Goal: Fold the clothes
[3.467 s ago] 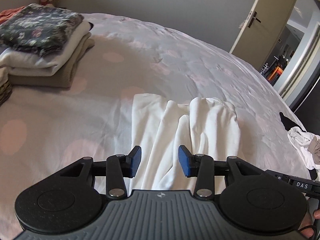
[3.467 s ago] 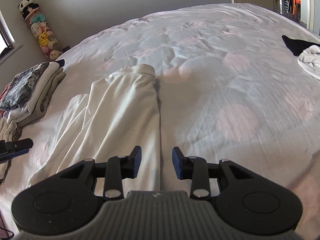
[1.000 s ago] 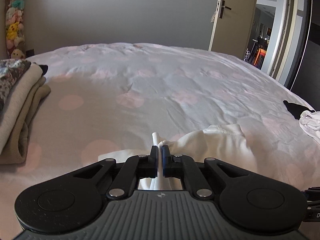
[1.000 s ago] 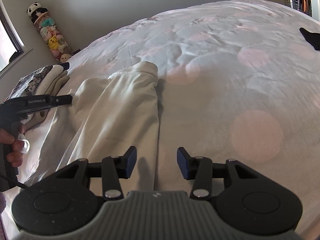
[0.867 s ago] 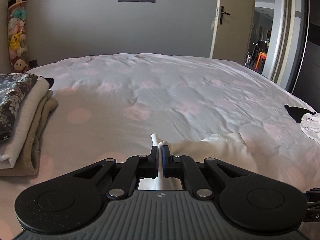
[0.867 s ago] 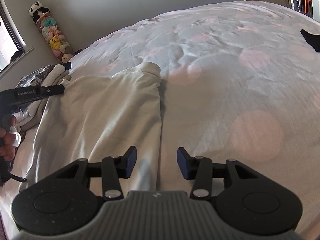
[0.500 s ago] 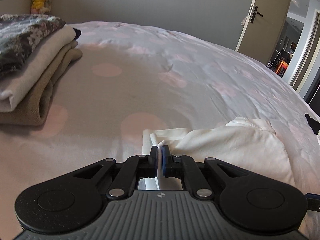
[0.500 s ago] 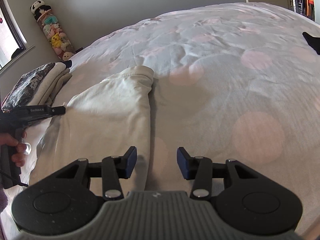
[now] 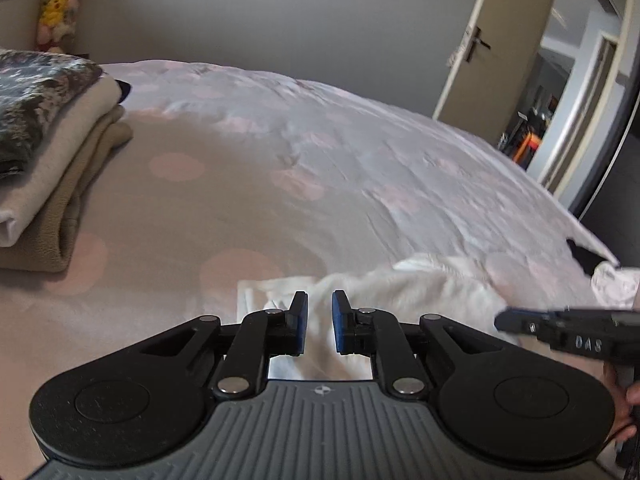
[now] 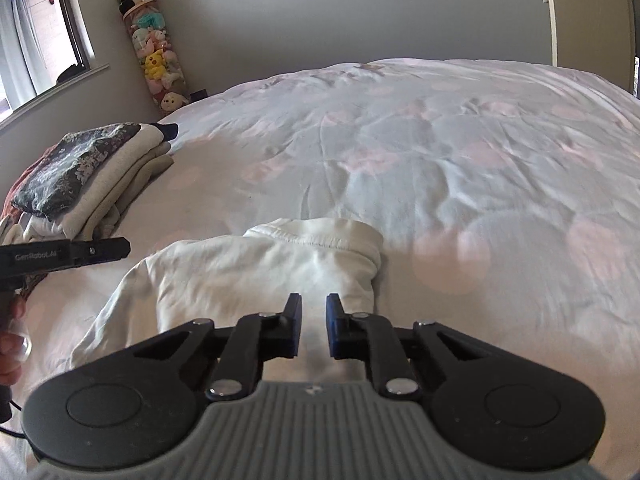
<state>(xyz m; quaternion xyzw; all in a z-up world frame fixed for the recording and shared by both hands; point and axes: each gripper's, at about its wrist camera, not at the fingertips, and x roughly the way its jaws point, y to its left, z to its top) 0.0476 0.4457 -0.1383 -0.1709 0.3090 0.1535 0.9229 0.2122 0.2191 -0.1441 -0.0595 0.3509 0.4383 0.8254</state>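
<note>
Room, left wrist view: grey wall at the back, a door (image 9: 492, 52) standing ajar on the right, and a big bed (image 9: 320, 152) with a pale cover and pink dots filling most of the shot.
Stack, left wrist view: folded clothes (image 9: 44, 152) piled at the left edge of the bed, dark flowery piece on top, cream and beige ones under it.
Garment, left wrist view: white garment (image 9: 420, 296) lying bunched on the cover right in front of the camera, a flat folded corner poking out on its left.
Left gripper (image 9: 319, 320): jaws opening, small gap, white cloth in the gap but the blue pads aren't pressing on it.
Far right, left wrist view: another white heap (image 9: 616, 284) by the bed's edge, next to something black.
Room, right wrist view: window (image 10: 36, 40) on the left, tall tube of soft toys (image 10: 154, 52) in the corner.
Garment, right wrist view: lies flattish, near the bed's front, hem end pointing away.
Right gripper (image 10: 313, 326): jaws closing, narrow gap, sitting over the white cloth; can't tell if the pads touch it.
</note>
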